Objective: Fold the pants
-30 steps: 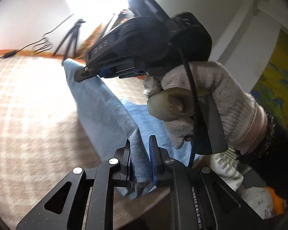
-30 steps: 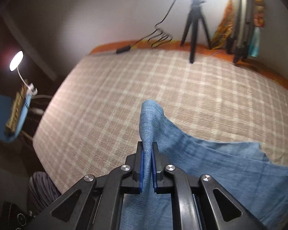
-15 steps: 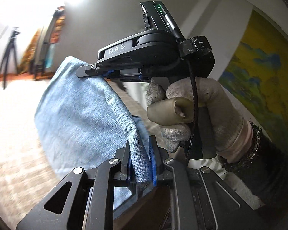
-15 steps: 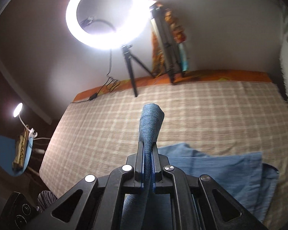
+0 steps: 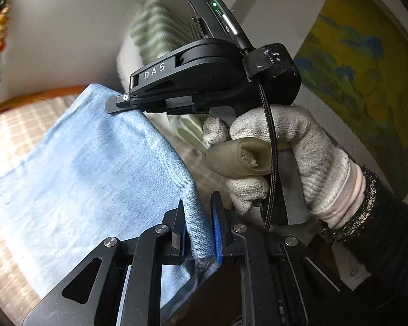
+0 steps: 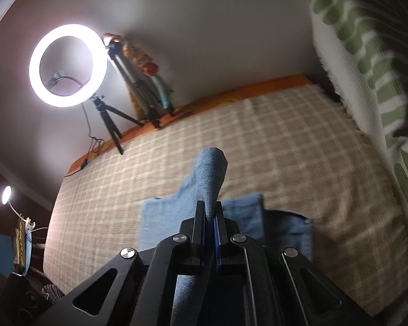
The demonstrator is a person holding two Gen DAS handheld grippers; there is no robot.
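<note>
Light blue denim pants [image 5: 76, 179] hang lifted between both grippers above a checked bedcover. My left gripper [image 5: 197, 217] is shut on one edge of the pants. In the left wrist view the other black gripper [image 5: 117, 103], held by a gloved hand [image 5: 285, 146], pinches the far upper edge of the cloth. In the right wrist view my right gripper [image 6: 210, 212] is shut on a fold of the pants [image 6: 212, 174] that sticks up past the fingertips. The remainder of the pants [image 6: 283, 225] lies on the bed below.
The checked bedcover [image 6: 258, 141] spreads wide around the pants. A green-striped pillow [image 6: 367, 54] leans at the right. A lit ring light [image 6: 68, 65] on a tripod and folded tripods [image 6: 144, 95] stand at the bed's far edge by the wall. A small lamp [image 6: 6, 195] glows at left.
Both grippers have swept sideways across the bed with the pants in them and have rolled. The ring light and the striped pillow have come into the right wrist view.
</note>
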